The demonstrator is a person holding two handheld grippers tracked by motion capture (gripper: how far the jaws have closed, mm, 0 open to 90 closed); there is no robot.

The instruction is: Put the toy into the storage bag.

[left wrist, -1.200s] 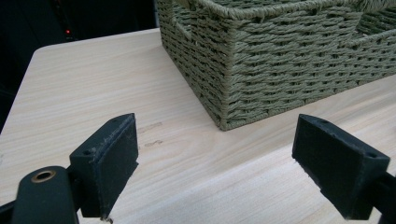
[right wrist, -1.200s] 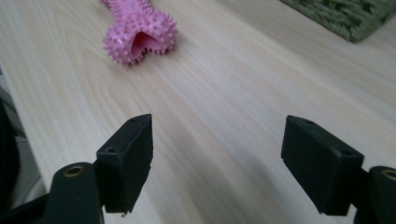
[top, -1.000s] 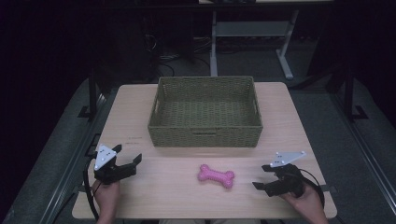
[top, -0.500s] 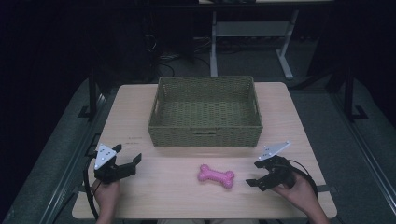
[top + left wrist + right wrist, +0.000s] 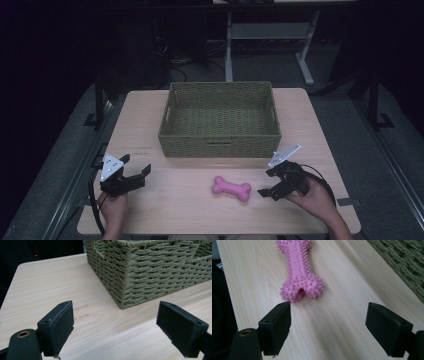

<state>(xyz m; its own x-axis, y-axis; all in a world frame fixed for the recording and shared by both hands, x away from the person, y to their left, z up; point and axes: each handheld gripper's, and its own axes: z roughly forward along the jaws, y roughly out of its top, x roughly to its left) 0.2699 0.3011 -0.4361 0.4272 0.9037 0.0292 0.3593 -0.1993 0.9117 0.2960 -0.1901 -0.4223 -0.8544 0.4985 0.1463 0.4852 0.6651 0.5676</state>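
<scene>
The right gripper (image 5: 269, 186) is held wide open, its jaws just opened further, nothing between them. The pink bone toy (image 5: 231, 188) lies on the desk (image 5: 150, 125) just left of it, untouched. The left gripper (image 5: 131, 174) is open and empty. Since the earlier frame, the right gripper has been brought leftward toward the toy.

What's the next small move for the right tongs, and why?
Probably ease the right tongs forward until the jaws straddle the near end of the pink bone toy, then close. The jaws stand wide open with nothing between them, and the toy lies flat on the table just ahead of the tips, untouched.
</scene>
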